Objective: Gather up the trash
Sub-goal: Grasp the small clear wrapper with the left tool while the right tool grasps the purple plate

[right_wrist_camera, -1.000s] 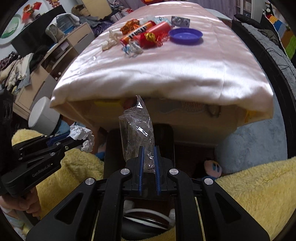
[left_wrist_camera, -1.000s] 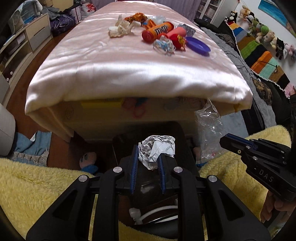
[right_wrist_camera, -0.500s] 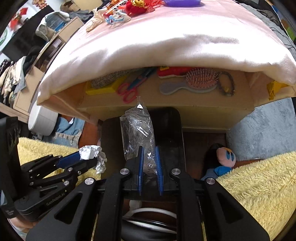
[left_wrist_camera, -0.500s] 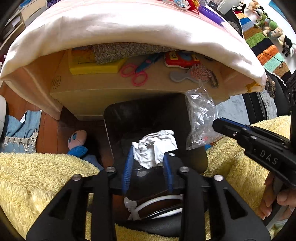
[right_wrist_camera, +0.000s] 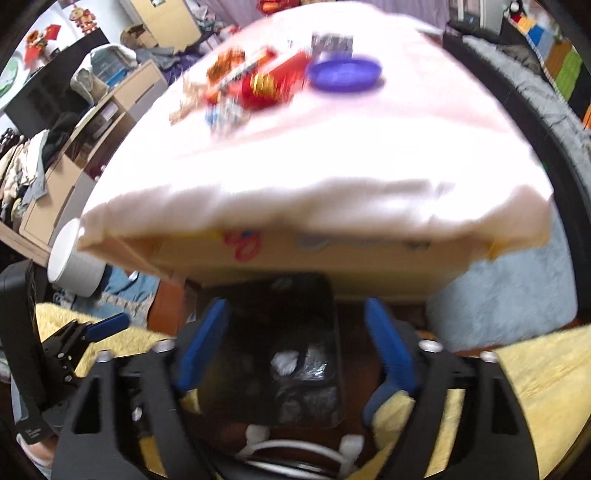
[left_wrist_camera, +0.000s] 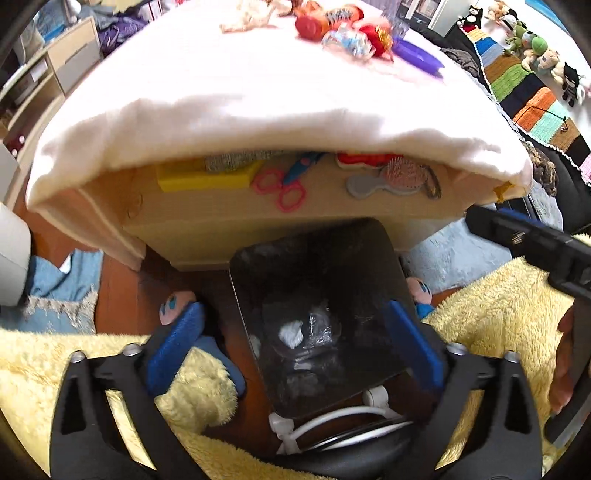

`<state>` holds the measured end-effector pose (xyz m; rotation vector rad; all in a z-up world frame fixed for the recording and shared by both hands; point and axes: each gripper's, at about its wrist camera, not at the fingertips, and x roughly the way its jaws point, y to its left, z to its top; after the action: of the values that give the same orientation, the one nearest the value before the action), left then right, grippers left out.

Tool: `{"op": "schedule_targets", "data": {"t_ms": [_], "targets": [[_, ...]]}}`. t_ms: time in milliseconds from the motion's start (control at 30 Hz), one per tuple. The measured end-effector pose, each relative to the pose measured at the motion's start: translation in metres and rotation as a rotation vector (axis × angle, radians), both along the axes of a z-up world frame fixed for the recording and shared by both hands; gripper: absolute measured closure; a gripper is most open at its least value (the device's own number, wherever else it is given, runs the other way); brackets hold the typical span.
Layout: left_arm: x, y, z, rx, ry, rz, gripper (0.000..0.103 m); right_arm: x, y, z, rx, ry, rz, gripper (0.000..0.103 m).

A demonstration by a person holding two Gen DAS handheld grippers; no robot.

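A black bin (left_wrist_camera: 362, 258) stands on the floor under the table's front edge; it also shows in the right wrist view (right_wrist_camera: 325, 295). A crumpled white paper ball (left_wrist_camera: 291, 330) and a clear plastic wrapper (left_wrist_camera: 321, 332) lie inside it, also seen in the right wrist view as the paper (right_wrist_camera: 284, 360) and the wrapper (right_wrist_camera: 314, 365). My left gripper (left_wrist_camera: 293, 343) is open and empty above the bin. My right gripper (right_wrist_camera: 295, 350) is open and empty above the bin. More trash, an orange candy tube (left_wrist_camera: 327, 18) and wrappers (left_wrist_camera: 345, 38), lies on the pink tabletop.
A purple plate (right_wrist_camera: 345, 72) sits on the table (left_wrist_camera: 258, 96). A shelf under the tabletop holds pink scissors (left_wrist_camera: 282, 186), a yellow block (left_wrist_camera: 203, 179) and a hairbrush (left_wrist_camera: 395, 181). Yellow fleece (left_wrist_camera: 491, 314) lies on both sides. Dolls lie on the floor by the bin.
Both grippers opened. The paper ball dropped from the left one and the plastic wrapper from the right one into the bin. Both views tilted back up toward the tabletop.
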<state>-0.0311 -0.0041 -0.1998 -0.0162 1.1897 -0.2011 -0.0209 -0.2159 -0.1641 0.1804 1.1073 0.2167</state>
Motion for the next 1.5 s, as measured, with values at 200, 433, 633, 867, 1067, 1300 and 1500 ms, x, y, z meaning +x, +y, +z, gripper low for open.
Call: {"op": "schedule_targets", "data": {"t_ms": [200,433,633,867,1067,1300,1500], "targets": [[0.017,-0.003,0.027,-0.012,-0.039,-0.003,0.008,0.017,-0.018,0.028,-0.018,-0.089,-0.033,0.007],[0.051,-0.006,0.064,-0.059,-0.131,-0.019,0.008,0.058,-0.040,0.046,-0.039,-0.147,-0.086,0.007],[0.095,-0.017,0.066,-0.100,-0.121,-0.022,0.018,0.097,-0.046,0.036,-0.092,-0.152,-0.099,0.009],[0.135,-0.036,0.056,-0.115,-0.094,-0.051,0.034,0.131,-0.040,0.017,-0.098,-0.115,-0.066,0.017],[0.165,-0.051,0.054,-0.071,-0.127,-0.068,0.044,0.157,-0.037,0.012,-0.107,-0.115,-0.052,0.016],[0.186,-0.048,0.056,-0.048,-0.139,-0.070,0.079,0.181,-0.021,0.011,-0.167,-0.136,-0.008,0.015],[0.193,-0.041,0.056,-0.058,-0.133,-0.069,0.092,0.188,-0.016,0.009,-0.207,-0.162,0.004,0.015]]}}
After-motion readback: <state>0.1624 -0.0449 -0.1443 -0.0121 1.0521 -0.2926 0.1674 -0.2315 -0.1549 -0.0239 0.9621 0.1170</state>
